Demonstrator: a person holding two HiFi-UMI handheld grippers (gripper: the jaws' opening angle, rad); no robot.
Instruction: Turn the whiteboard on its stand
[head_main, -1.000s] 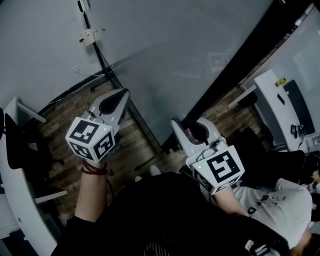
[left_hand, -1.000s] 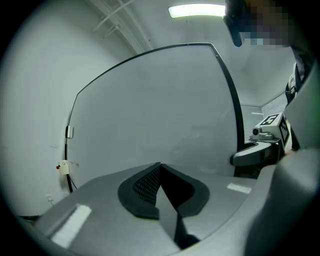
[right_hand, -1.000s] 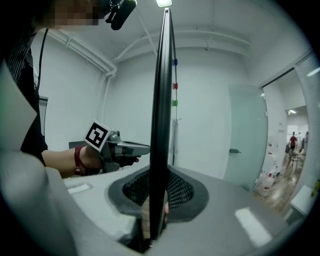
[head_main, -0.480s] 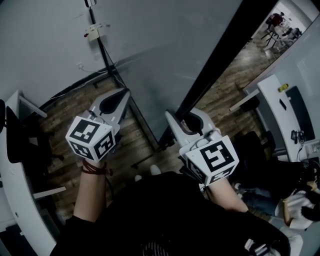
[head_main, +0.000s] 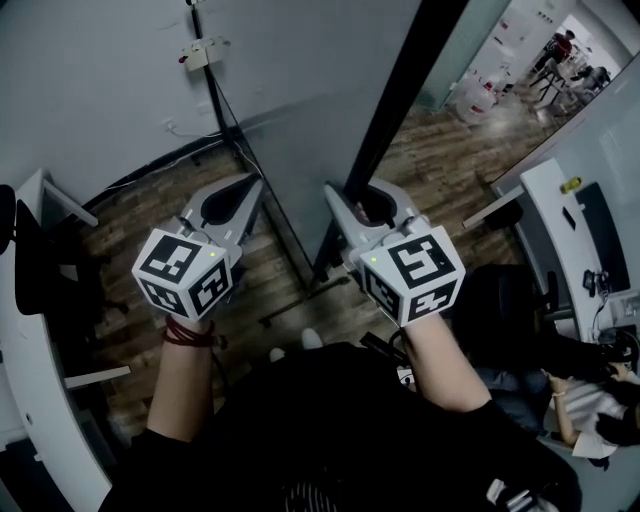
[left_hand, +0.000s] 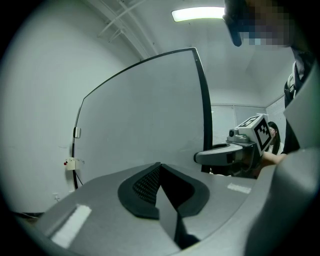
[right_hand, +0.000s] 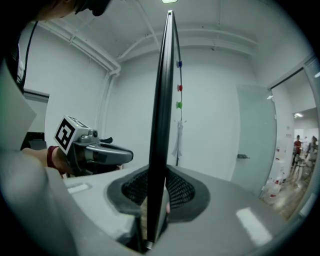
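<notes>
My right claw (right_hand: 159, 176) grasps the black-framed white whiteboard (right_hand: 164, 90) by its upright edge. The frame sits between jaws that have just been easing wider, so I should firm that hold before the edge slips. My left claw (left_hand: 160, 169), clenched and empty, faces the board's white side. I'd swing slowly, keeping the black stand base (head_main: 322, 268) planted.

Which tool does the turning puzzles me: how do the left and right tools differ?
The right tool grips the whiteboard by its edge, its jaws have just been opening; the left tool is shut on nothing. The right meets the board edge-on; the left faces its flat side. Both aim at it.
</notes>
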